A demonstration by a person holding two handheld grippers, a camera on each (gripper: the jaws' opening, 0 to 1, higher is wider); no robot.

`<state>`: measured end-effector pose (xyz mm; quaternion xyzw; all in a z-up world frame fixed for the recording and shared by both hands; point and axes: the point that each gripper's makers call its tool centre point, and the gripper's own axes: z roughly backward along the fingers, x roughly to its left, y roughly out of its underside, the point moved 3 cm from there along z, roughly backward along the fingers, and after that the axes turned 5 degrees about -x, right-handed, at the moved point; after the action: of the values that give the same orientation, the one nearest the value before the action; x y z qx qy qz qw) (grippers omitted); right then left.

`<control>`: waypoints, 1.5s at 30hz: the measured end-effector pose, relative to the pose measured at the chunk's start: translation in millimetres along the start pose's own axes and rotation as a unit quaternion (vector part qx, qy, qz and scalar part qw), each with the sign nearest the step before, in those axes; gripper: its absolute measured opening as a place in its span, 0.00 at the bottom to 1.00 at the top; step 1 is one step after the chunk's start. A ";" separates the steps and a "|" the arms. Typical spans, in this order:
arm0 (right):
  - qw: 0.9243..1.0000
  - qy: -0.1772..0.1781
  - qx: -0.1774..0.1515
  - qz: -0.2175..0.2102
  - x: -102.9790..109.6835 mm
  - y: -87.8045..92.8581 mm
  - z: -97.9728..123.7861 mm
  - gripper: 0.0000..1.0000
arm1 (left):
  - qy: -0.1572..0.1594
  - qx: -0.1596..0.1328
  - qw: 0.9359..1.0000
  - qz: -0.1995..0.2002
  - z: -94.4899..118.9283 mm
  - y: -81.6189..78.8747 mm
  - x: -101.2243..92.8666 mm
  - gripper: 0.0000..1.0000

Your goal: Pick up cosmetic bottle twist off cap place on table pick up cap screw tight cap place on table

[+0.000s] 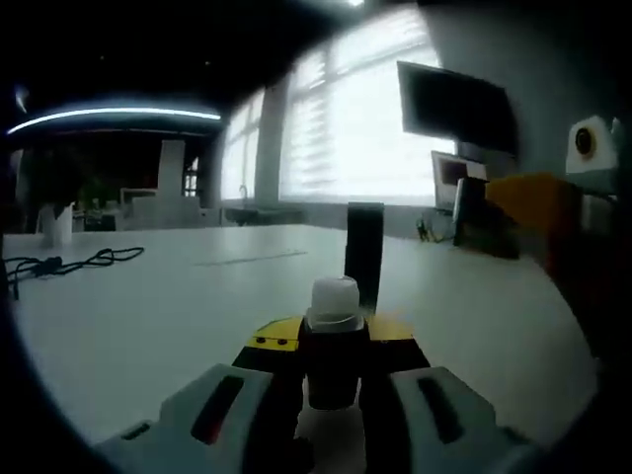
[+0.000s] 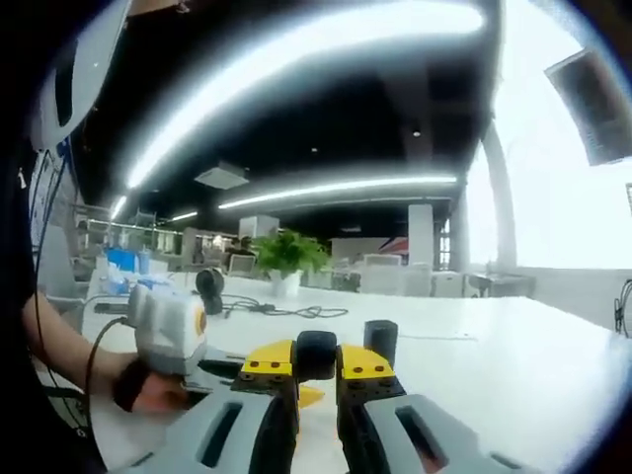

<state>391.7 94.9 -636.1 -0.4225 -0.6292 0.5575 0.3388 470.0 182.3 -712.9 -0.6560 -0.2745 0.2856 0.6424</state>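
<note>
Cosmetic bottle sits clamped between left gripper jaws, upright, dark body, pale threaded neck bare at top, held just over the white table. Right gripper jaws clenched on the black cap, above the same table. Other gripper visible at left of the right gripper view, a hand on it. Tall black block stands on the table behind the bottle. Cable lies far left. Potted plant at the far table edge.
</note>
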 end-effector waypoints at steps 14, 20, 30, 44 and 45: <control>1.000 0.007 0.002 -0.006 -4.5 1.2 3.4 0.08 | 0.004 0.035 0.999 0.009 -5.5 10.2 1.1 0.10; 1.000 0.007 -0.001 -0.003 -5.2 -2.0 2.9 0.08 | 0.005 0.041 0.999 0.001 -3.8 12.2 -0.3 0.11; 1.000 0.002 0.002 -0.001 -0.2 -0.9 0.1 0.08 | 0.011 0.046 0.999 0.004 -1.0 13.9 -2.7 0.15; 1.000 0.007 0.000 -0.002 -0.8 -0.9 -1.5 0.08 | 0.014 0.047 0.999 0.010 31.3 12.1 -2.5 0.21; 1.000 0.007 0.001 0.001 -0.6 -0.6 -2.1 0.08 | 0.014 0.045 0.999 0.008 35.6 10.9 -2.2 0.21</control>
<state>393.8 95.3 -635.2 -0.4267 -0.6262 0.5553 0.3428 442.6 204.9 -724.1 -0.6329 -0.2472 0.2932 0.6726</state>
